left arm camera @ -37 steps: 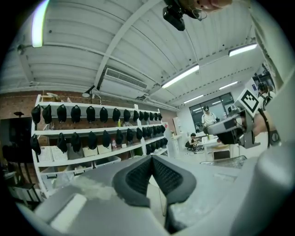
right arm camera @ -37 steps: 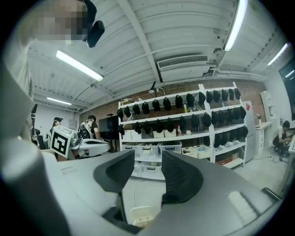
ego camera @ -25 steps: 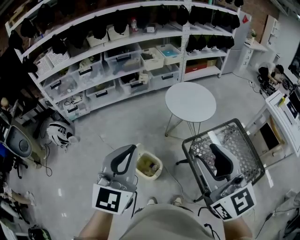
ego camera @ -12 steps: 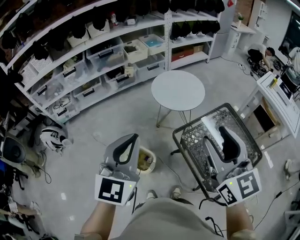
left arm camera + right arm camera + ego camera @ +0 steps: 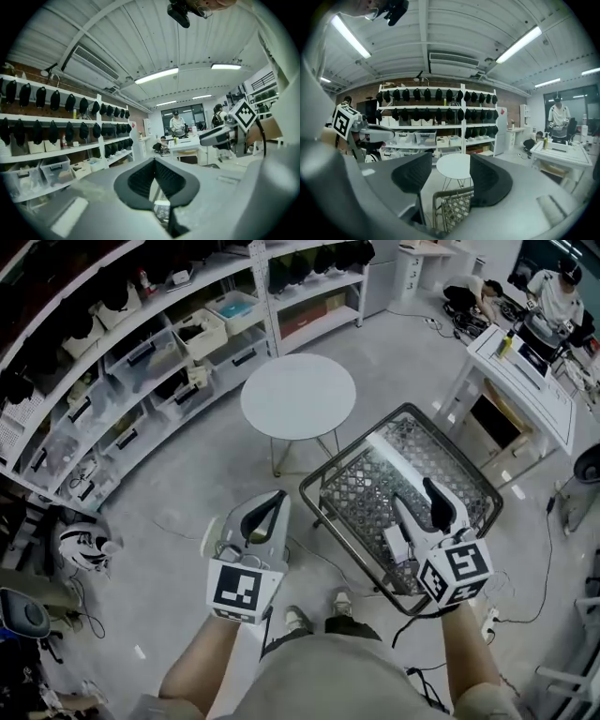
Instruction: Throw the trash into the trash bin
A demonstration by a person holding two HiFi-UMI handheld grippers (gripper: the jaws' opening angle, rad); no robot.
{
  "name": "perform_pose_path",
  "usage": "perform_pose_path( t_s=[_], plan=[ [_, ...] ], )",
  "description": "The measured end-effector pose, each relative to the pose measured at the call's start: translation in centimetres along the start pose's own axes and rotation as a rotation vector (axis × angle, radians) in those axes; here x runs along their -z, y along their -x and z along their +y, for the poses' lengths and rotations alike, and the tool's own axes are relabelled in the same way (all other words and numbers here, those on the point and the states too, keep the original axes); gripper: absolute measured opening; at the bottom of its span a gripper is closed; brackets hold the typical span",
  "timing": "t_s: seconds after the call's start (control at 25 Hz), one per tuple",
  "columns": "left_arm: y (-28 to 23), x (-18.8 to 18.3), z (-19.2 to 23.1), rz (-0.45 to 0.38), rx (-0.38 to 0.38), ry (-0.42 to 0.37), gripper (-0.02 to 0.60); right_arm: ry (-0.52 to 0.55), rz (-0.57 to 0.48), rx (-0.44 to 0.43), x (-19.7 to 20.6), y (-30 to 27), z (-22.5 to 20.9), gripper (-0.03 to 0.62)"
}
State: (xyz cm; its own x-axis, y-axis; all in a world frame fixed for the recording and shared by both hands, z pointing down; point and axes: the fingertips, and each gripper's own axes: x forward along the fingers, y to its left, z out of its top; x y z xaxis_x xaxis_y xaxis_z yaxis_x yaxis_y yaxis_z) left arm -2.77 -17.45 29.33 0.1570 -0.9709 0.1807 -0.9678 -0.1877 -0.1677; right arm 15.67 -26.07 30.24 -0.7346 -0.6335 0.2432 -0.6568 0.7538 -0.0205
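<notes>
Mesh cart [image 5: 349, 486] partly hidden by right tool [image 5: 413, 496], jaws just opening, empty.

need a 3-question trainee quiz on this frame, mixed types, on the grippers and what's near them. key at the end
1. True or false: the right gripper holds a piece of trash.
2. Pick one: in the head view, the right gripper shows in front of
A. a cardboard box
B. a wire mesh basket
C. a folded blanket
3. Fill in: the jaws of the left gripper stand ___ (open or shut).

Key
1. False. Its jaws are apart with nothing between them, and they have just been opening.
2. B.
3. Shut. The tips meet and nothing is gripped.
</notes>
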Motion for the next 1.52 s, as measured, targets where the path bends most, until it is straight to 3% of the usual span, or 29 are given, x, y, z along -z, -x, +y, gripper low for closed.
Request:
perform_pose_path(
  t_s=[0.4, 0.52, 0.8, 1.0, 1.2, 1.52],
  plan=[
    [-8.6, 9.6, -8.6, 0.198, 0.178, 0.057, 0.002, -0.124, 0.309, 0.078, 19.0, -1.0, -6.9, 0.275],
    [-10.1, 13.1, -10.6, 0.283, 0.223, 0.123, 0.003, -0.160, 0.392, 0.094, 24.2, -1.1, -8.3, 0.291],
    [-12.0, 20.6, -14.0, 0.452, 0.263, 0.161, 0.002, -0.197, 0.559, 0.073, 34.4, -1.6, -9.6, 0.322],
    [-12.0, 24.0, -15.2, 0.517, 0.240, 0.259, 0.002, -0.183, 0.668, 0.023, 39.5, -1.5, -8.3, 0.373],
    [-10.8, 27.0, -15.6, 0.583, 0.240, 0.276, 0.002, -0.185, 0.748, 0.021, 43.4, -1.8, -7.8, 0.373],
    [-9.2, 28.9, -15.7, 0.614, 0.212, 0.292, 0.002, -0.127, 0.817, 0.029, 46.3, -2.3, -8.6, 0.356]
  ],
)
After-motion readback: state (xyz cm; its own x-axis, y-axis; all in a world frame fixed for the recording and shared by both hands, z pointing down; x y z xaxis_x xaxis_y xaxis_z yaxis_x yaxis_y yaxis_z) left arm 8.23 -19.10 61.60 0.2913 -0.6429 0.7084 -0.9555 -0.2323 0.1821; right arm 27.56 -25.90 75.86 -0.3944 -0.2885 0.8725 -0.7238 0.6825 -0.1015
